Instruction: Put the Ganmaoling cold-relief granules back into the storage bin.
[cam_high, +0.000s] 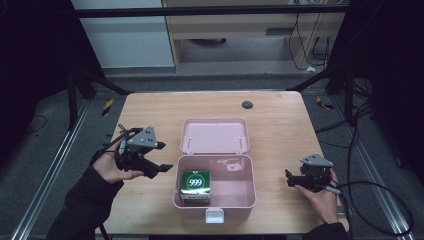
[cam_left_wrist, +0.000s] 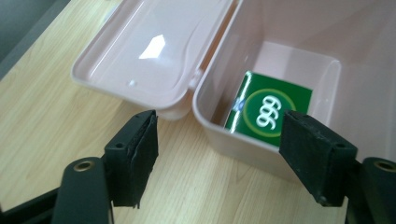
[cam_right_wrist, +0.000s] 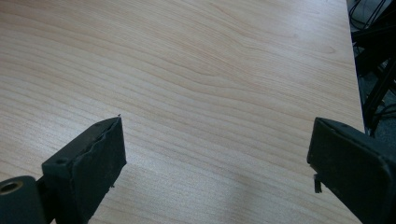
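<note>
- Left gripper (cam_high: 159, 166), centre-left of the high view, just beside the pink box (cam_high: 215, 208): jaws spread wide, nothing between them. Same in the left gripper view (cam_left_wrist: 219, 151), looking down over the box's near wall.
- Green carton marked 999 (cam_high: 195, 184) sitting inside the box, lower middle of the frame, tucked toward one side. Could get awkward to grab, since a jaw would probably have to squeeze between carton and wall.
- Lid (cam_high: 215, 135) flopped open flat just above the box. Nudge the rim and the whole box probably slides, being light plastic on smooth wood.
- Right gripper (cam_high: 291, 179), lower right, well apart from the box: jaws also released, bare table (cam_right_wrist: 210, 84) under them. No help bracing the box from over there.
</note>
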